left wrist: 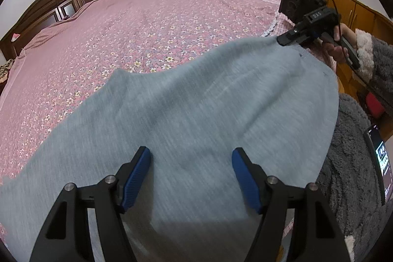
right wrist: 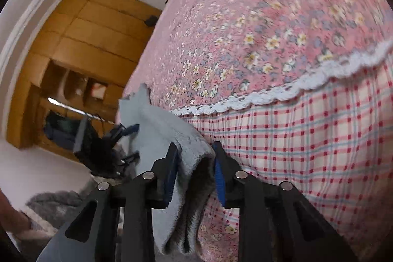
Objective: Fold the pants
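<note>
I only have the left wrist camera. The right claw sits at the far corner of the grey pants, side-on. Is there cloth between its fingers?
Observer: Yes. In the right wrist view the right claw has a bunched fold of the pants filling the gap between its blue pads.
Operator: One layer or more?
Observer: More. The edge is doubled over, and a dark fleecy lining shows inside the fold.
Operator: Is that corner lying on the bed?
Observer: No. It is past the lace trim, and loose cloth hangs below the claw in front of the checked sheet.
</note>
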Motion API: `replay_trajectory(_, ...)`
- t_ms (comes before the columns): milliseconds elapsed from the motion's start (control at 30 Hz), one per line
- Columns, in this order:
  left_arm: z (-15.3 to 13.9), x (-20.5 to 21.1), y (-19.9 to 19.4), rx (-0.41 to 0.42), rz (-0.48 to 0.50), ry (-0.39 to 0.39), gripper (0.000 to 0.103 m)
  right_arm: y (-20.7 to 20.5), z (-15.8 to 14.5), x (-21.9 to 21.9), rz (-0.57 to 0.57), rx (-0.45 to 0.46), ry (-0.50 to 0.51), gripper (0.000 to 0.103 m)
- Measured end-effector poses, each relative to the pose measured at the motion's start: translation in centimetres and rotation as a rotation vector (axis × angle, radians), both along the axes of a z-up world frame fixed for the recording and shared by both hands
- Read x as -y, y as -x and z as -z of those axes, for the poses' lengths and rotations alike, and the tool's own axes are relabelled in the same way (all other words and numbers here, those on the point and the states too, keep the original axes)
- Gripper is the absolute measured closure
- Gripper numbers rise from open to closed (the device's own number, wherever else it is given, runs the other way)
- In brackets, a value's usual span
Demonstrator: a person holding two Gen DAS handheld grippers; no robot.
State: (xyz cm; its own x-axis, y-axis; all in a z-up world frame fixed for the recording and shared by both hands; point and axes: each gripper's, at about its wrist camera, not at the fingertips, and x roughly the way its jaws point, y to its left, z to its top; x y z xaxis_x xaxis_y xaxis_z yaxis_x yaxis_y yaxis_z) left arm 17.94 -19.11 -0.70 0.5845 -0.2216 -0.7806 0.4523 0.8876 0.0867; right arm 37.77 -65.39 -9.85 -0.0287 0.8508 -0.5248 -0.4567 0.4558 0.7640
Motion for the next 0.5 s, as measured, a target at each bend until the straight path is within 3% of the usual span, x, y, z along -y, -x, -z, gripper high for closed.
replay_trajectory(100,0.0,0.2,0.1,0.001,-0.002,-0.002,0.03,0.6,-1.8,-0.2,0.012,0.095,0.007,0.091)
replay_trajectory(267,-0.5,0.5,0.2,0.006,-0.008,-0.005,0.031,0.8,-6.5,-0.6,-0.014,0.255,0.061,0.093)
replay_trajectory(400,-1.6,1.7,0.5,0.025,0.015,0.017,0.031,-1.9,-8.2,-0.8,-0.015,0.26,0.124,0.093)
replay_trajectory(500,-1.2,3.3,0.2,0.029,0.032,0.001,0.031,-4.4,-7.4,-1.4,-0.038,0.211,0.21,0.093)
